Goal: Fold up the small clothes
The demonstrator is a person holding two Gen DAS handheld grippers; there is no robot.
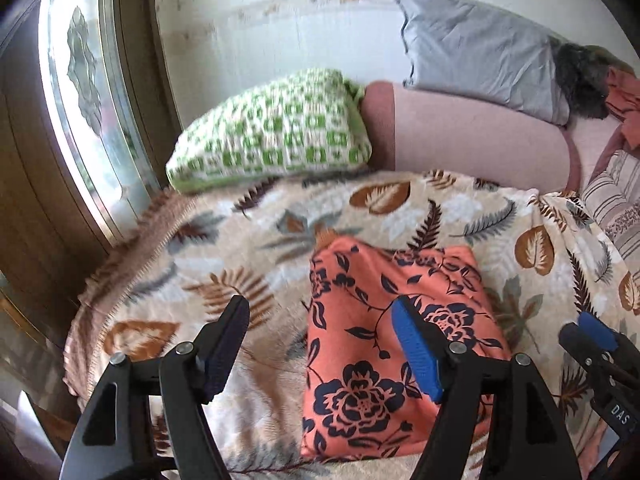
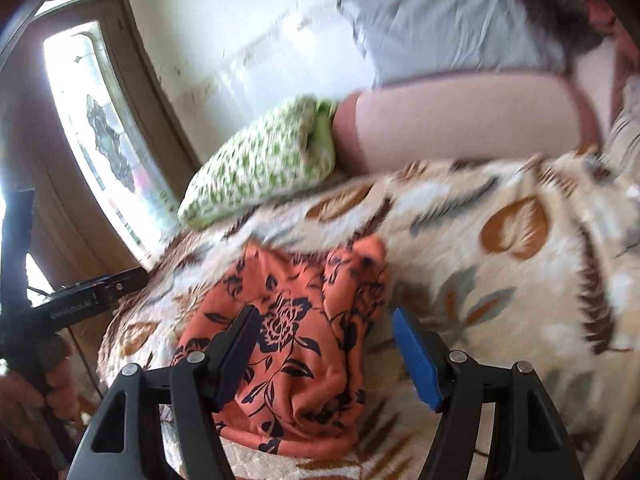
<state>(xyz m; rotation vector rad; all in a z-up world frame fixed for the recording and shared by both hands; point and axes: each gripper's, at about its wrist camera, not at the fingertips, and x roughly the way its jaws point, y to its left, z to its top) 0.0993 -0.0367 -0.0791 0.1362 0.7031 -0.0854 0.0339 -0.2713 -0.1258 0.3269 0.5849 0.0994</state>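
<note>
Coral-orange fabric printed with dark navy flowers, a small folded garment (image 1: 394, 344), lies in a compact rectangle on a leaf-patterned blanket (image 1: 224, 248) that covers the bed. Left hand-held gripper (image 1: 320, 344): jaws spread wide, nothing between the pads; it hangs above the blanket, its blue-padded finger (image 1: 416, 354) in front of the garment and its dark one over bare blanket. Right hand-held gripper (image 2: 324, 350): jaws likewise wide apart and empty, raised over the garment's near end without gripping it; this view is blurred. In the right wrist view the person's hand (image 2: 38, 380) grasps the left tool's handle at the lower left. Behind the blanket lie a green-and-white checked pillow (image 1: 272, 128), a pink bolster (image 1: 472, 136) and a grey pillow (image 1: 476, 48) against the white wall (image 1: 272, 8).
</note>
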